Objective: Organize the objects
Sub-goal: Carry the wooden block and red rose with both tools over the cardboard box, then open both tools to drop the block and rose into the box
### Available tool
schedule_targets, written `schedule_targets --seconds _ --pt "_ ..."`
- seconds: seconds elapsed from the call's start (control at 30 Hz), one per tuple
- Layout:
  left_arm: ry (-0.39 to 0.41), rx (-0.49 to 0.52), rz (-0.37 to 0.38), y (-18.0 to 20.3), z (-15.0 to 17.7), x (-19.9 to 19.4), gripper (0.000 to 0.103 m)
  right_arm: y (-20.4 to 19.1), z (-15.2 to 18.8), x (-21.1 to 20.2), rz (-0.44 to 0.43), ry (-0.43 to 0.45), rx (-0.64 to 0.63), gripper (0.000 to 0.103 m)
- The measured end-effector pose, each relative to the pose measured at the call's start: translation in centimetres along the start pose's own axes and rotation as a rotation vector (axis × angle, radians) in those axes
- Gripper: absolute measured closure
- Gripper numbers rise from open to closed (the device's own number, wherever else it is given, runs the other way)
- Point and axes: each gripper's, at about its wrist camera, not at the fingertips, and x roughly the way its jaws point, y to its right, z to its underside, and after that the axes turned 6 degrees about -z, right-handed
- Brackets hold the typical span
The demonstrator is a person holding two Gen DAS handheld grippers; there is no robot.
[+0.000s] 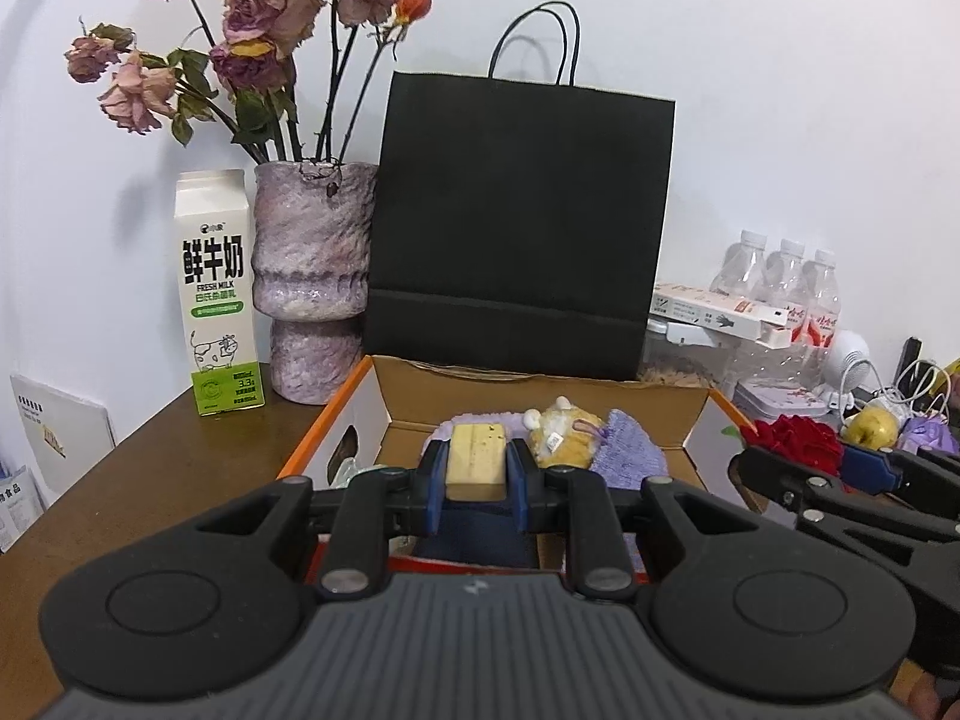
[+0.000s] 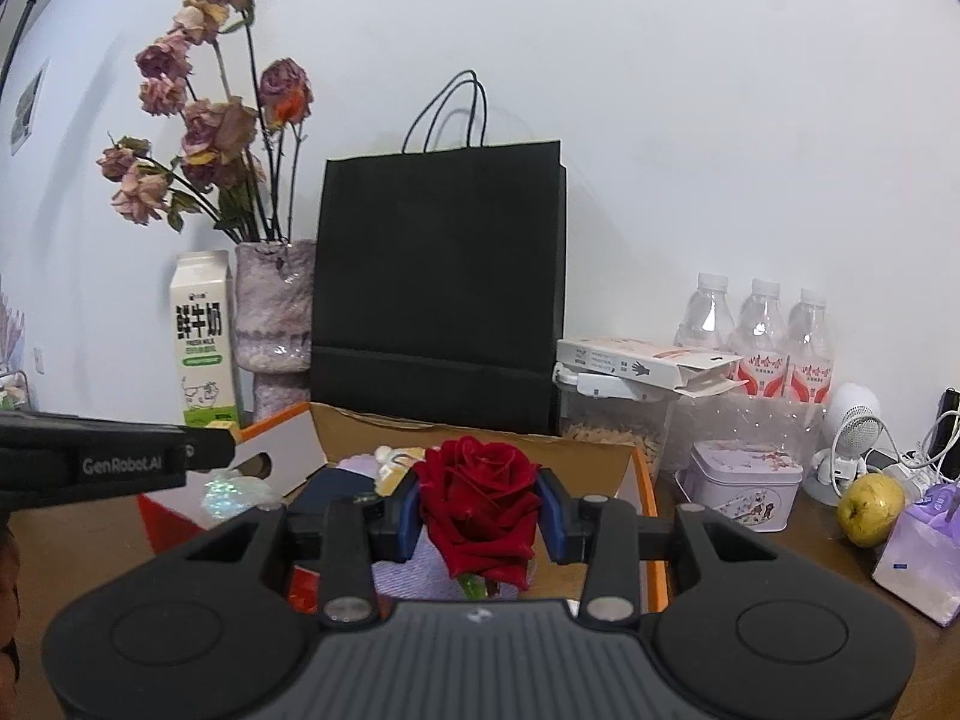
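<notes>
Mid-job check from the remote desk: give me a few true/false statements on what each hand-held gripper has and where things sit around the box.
1. The left hand-held gripper is shut on a pale yellow block. True.
2. The right hand-held gripper is empty. False: it is shut on a red rose.
3. The black paper bag stands upright behind the cardboard box. True.
4. The milk carton lies inside the box. False: it stands on the table, left of the purple vase.
5. A yellow-green pear sits on the table right of the box. True.
</notes>
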Motion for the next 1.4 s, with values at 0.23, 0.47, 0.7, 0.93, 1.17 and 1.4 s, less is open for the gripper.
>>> schedule_targets --seconds 0.23,0.47,0.7,0.93,1.17,1.4 --pt "-0.002 0.016 -0.001 0.1 -0.4 2.2 0.081 1.0 -0.1 2.1 0.002 -0.013 -0.003 0.066" --pt "-0.018 0.022 -0.002 0.3 -0.6 4.5 0.081 1.3 -0.2 3.8 -0.002 -0.027 -0.017 0.066" --pt "-0.017 0.033 0.004 0.5 -1.0 6.0 0.081 1.4 -0.2 5.4 -0.009 -0.046 -0.025 0.066" --pt "-0.016 0.042 0.003 0.5 -1.1 7.2 0.081 1.5 -0.2 6.4 -0.008 -0.056 -0.033 0.066" --pt "-0.019 0.053 0.004 0.6 -0.9 7.6 0.081 1.6 0.0 6.9 -0.009 -0.069 -0.034 0.066" --pt "-0.014 0.053 -0.002 0.6 -0.8 7.6 0.077 1.6 0.1 7.1 -0.008 -0.079 -0.032 0.060"
